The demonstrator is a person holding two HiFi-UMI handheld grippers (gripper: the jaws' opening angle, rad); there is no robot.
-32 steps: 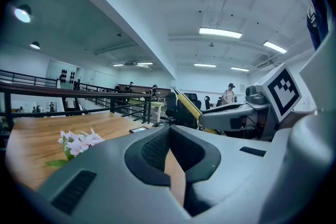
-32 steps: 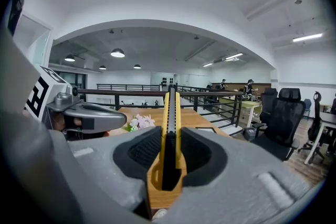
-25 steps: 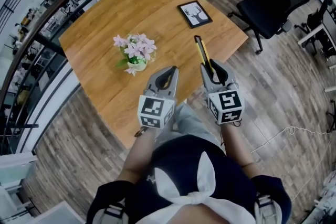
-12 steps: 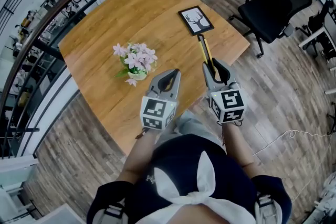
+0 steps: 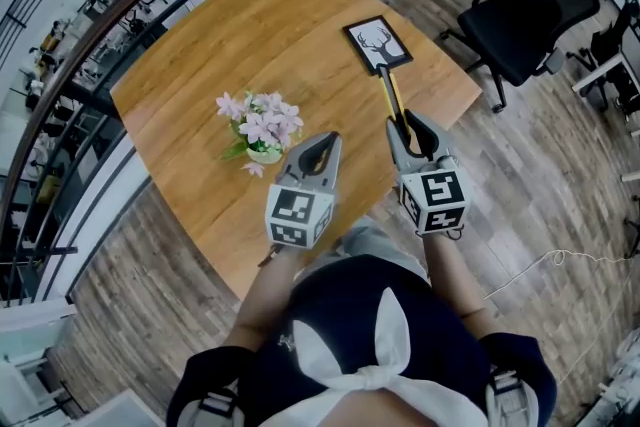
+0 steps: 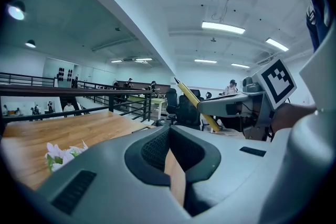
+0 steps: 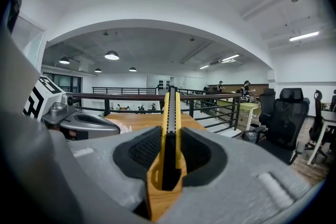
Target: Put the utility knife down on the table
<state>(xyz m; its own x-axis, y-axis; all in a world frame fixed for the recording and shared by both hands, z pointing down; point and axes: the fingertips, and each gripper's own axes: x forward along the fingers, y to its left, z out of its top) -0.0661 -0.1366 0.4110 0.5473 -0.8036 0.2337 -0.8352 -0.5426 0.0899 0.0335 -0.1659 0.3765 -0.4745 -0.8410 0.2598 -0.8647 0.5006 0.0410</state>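
Note:
The utility knife (image 5: 393, 102), yellow with a black slider, sticks forward out of my right gripper (image 5: 409, 131), whose jaws are shut on its handle. It hangs in the air over the near right part of the wooden table (image 5: 200, 45), its tip close to a framed deer picture (image 5: 378, 44). In the right gripper view the utility knife (image 7: 171, 113) stands on edge between the pads of my right gripper (image 7: 170, 136). My left gripper (image 5: 322, 147) is level beside it, shut and holding nothing, close to a pot of pink flowers (image 5: 262, 127). From my left gripper (image 6: 169, 139) the knife (image 6: 194, 105) shows at the right.
A black office chair (image 5: 520, 15) stands on the plank floor right of the table. A dark railing (image 5: 120, 5) runs behind the table's far and left sides. A white cable (image 5: 540, 255) lies on the floor at the right.
Both grippers have moved forward over the table. The knife's tip is now nearer the framed picture, and the left gripper is nearer the flowers. Neither grip has changed.

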